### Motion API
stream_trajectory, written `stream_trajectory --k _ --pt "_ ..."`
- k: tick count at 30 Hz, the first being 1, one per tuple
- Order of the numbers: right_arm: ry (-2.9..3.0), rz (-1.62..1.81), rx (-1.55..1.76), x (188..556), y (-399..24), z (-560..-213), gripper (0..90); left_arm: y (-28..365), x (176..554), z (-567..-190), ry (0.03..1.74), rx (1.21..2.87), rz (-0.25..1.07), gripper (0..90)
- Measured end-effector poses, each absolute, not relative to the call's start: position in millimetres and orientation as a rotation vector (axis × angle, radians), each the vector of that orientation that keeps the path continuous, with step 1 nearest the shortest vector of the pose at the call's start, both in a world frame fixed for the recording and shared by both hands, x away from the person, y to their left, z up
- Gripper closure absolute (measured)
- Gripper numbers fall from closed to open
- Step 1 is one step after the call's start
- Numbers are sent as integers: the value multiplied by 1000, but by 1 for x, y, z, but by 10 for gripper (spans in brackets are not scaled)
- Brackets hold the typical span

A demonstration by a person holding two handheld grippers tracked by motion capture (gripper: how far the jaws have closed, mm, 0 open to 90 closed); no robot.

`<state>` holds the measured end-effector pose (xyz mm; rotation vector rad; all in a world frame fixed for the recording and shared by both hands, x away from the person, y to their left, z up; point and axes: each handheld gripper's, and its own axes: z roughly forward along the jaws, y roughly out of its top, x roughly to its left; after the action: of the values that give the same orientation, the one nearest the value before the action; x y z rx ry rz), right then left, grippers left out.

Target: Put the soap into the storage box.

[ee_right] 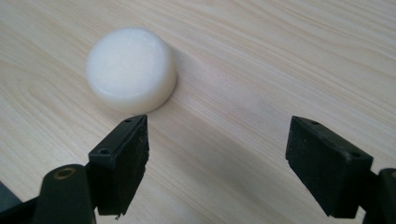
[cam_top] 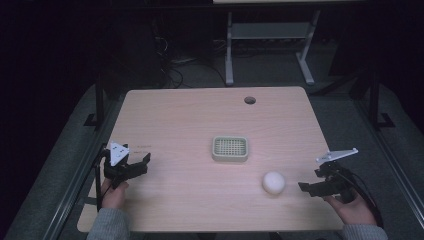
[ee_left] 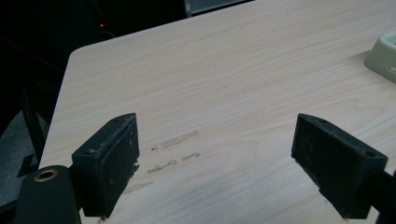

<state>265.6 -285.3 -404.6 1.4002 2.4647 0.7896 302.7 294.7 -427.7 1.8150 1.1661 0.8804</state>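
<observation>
Right gripper view puts the white round soap [ee_right: 131, 69] in the upper left of the frame, lying flat on the wooden table [ee_right: 280, 56] with nothing touching it. Your right gripper [ee_right: 217, 161] has its 2 black jaws spread wide; the left jaw tip is just below the soap, close to its edge but apart from it, and the other jaw stands over bare wood at the right side of the frame.

High view shows the same soap [cam_top: 273, 182] in the lower right part of the table [cam_top: 200, 115], near your right gripper [cam_top: 310, 189], which points toward it from the right. Above and to the left of the soap, near the middle of the frame, sits the pale green soap dish [cam_top: 230, 148] with a grid top, well apart from the soap. A small round hole [cam_top: 250, 100] is in the tabletop near the far edge.

Your left gripper [cam_top: 145, 162] is at the lower left of the high view, far from both things. In the left gripper view, this gripper [ee_left: 215, 158] is also wide open and holds nothing; only a corner of the soap dish [ee_left: 384, 53] appears at the right edge, and some faint scuff marks [ee_left: 175, 154] lie on the wood between the jaws.
</observation>
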Motion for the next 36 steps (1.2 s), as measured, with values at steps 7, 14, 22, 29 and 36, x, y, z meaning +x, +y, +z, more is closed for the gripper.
stream_trajectory --k 7,14,22,29,36 --pt "2513 774 1371 271 -274 -398 209 297 302 -426 1169 1806 875 148" --pt "2525 757 1334 273 -266 -395 201 296 303 -426 1168 1808 872 148" --pt "2568 730 1302 279 -257 -393 201 296 303 -426 1167 1807 869 148" --pt "2599 697 1263 284 -247 -388 201 297 303 -425 1169 1801 874 148" --pt "2637 681 1220 290 -236 -386 201 297 303 -425 1170 1794 872 148"
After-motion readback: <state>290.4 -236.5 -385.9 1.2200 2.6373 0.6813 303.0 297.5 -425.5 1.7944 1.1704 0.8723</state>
